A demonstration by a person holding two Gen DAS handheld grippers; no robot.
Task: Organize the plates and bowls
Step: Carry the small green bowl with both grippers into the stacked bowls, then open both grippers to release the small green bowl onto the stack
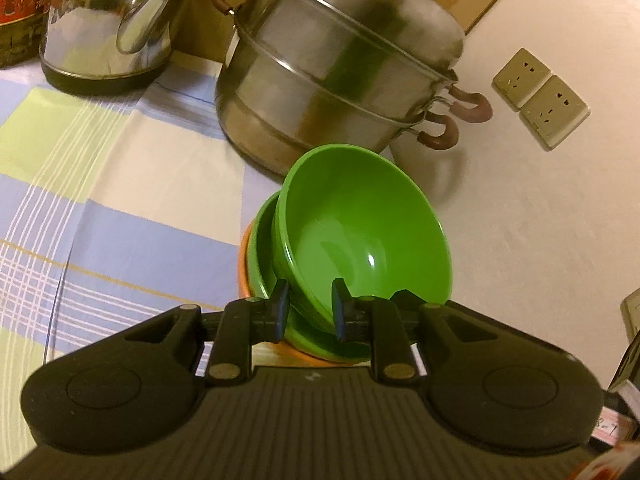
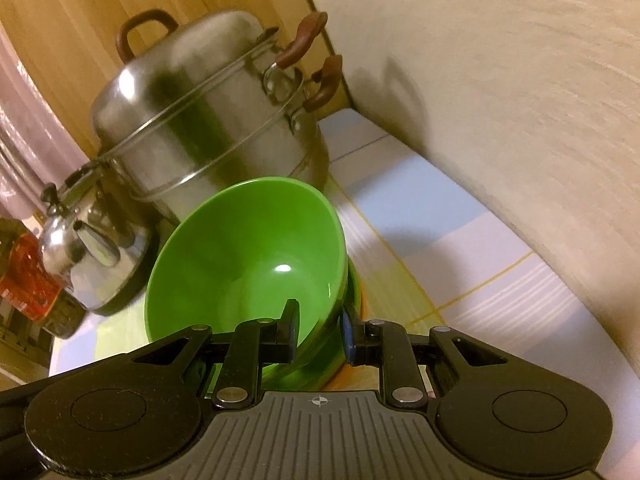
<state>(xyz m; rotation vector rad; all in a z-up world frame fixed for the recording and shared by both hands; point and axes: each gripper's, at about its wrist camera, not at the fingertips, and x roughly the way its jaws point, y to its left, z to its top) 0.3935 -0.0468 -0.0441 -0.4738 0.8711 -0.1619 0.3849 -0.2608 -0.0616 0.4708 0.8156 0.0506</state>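
Green bowl [image 1: 360, 232] pinched at rim by left gripper [image 1: 308, 304] and right gripper [image 2: 318, 330], tilted over green plate [image 1: 264, 264]; nesting unfinished.

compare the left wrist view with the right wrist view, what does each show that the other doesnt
Only the left wrist view shows the left gripper, shut on the rim of the tilted green bowl, with its checked cloth lying left of the stack. Only the right wrist view shows the right gripper, shut on that bowl's rim, and the steamer's top handle. Both show the bowl tilted on a second green bowl and an orange dish, the steel steamer pot, the kettle and wall sockets.
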